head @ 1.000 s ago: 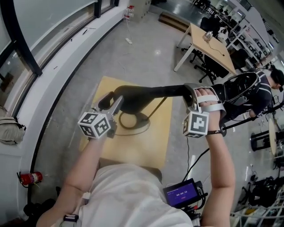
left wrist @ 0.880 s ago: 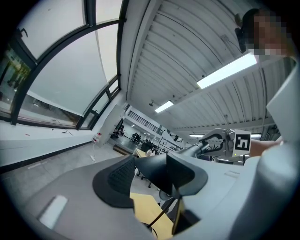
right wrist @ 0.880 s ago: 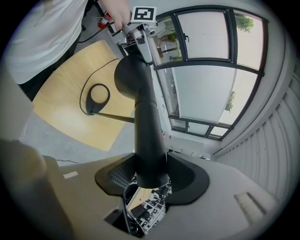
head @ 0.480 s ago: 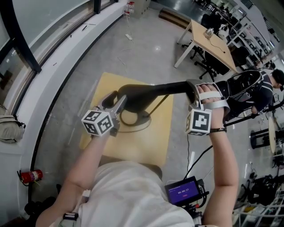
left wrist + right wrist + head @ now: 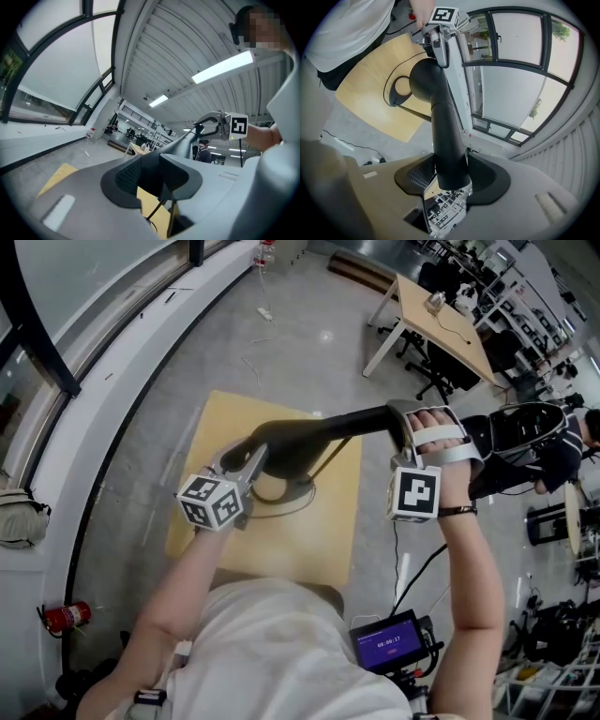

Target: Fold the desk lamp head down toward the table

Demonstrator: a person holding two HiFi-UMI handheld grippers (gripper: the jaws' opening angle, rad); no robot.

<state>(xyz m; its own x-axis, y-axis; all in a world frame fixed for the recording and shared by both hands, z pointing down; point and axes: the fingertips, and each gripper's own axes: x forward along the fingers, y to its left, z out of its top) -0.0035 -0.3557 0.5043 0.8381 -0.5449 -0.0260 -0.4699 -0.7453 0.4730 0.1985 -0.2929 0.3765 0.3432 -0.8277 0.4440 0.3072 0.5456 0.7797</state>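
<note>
The left gripper (image 5: 154, 180), its jaws having just been closing, clamps the lamp (image 5: 281, 442) at its elbow; I'd hold that firm. The right gripper (image 5: 447, 180) grips the head (image 5: 352, 426) at its tip, well above the table (image 5: 211, 432). Swing the tip down in 1 smooth arc, so the base (image 5: 286, 493) doesn't drag.

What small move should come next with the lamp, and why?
Probably swing the right gripper down: it clamps the lamp head, which stands high over the table. The left gripper, whose jaws have just been closing on the lamp's bend, can steady it.
</note>
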